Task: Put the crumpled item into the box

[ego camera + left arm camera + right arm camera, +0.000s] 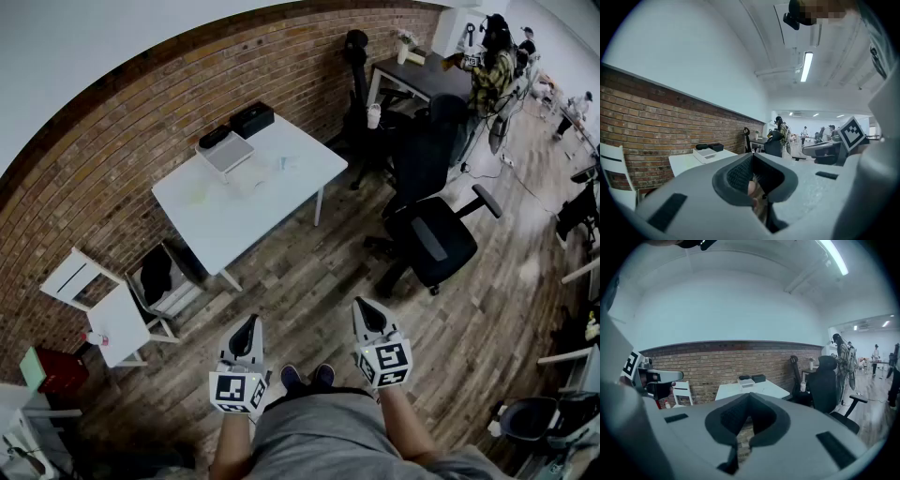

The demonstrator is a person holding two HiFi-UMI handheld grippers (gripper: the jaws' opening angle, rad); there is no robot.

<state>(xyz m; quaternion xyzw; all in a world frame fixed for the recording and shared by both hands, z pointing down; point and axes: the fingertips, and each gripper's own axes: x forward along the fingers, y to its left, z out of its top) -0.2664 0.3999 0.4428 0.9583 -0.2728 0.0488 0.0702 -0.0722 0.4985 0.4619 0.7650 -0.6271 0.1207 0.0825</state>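
Both claws are pinched shut on nothing, left gripper (pixel 248 325) and right gripper (pixel 365 309) well short of the table (pixel 281 211). The crumpled item (pixel 247 178), pale and hard to make out, lies near the box (pixel 225 150) at the wall-side edge. Arriving with closed jaws could shove it away.

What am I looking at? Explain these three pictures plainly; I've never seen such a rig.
No robot here: a person stands holding two hand-held tools, the left gripper and the right gripper. The head view looks down from the person's head; the other two look along each gripper's jaws. Both pairs of jaws are shut with nothing held. Ahead stands a white table by a brick wall, bearing a white box, a black case and faint pale things I cannot identify. A black office chair stands to the right.
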